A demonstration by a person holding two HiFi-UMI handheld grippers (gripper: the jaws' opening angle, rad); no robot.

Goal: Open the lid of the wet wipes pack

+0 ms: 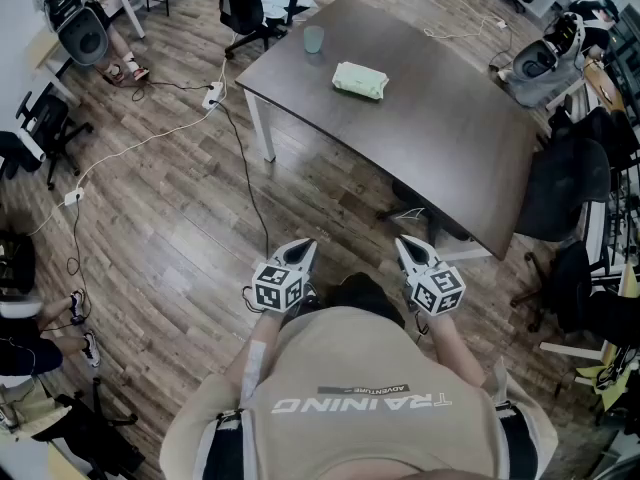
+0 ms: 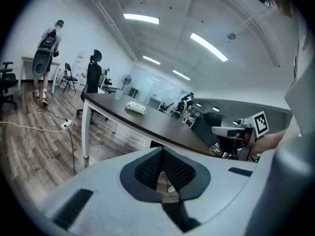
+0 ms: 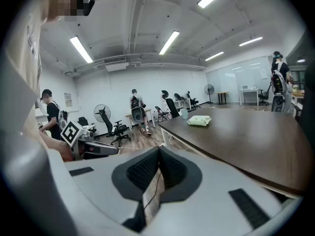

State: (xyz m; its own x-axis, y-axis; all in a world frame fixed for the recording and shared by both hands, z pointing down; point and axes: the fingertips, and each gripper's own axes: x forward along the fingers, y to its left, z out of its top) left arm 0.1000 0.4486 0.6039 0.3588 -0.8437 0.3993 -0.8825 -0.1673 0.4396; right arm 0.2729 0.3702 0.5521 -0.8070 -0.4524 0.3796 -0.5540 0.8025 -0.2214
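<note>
**Both grippers clenched, pack out of reach on the table**

Head view: we hold the left gripper and right gripper over the floor, short of the table. The wet wipes pack lies toward the tabletop's far left edge, with a cup nearer that edge. Left gripper view — jaws pressed together, nothing between. Right gripper view — likewise clenched, empty

Wipes pack: one, pale green, soft-sided, oblong, lying flat with its broad face up. Location: on the dark table, toward its far end, well apart from the near edge. Open or closed: too small to tell.
</note>
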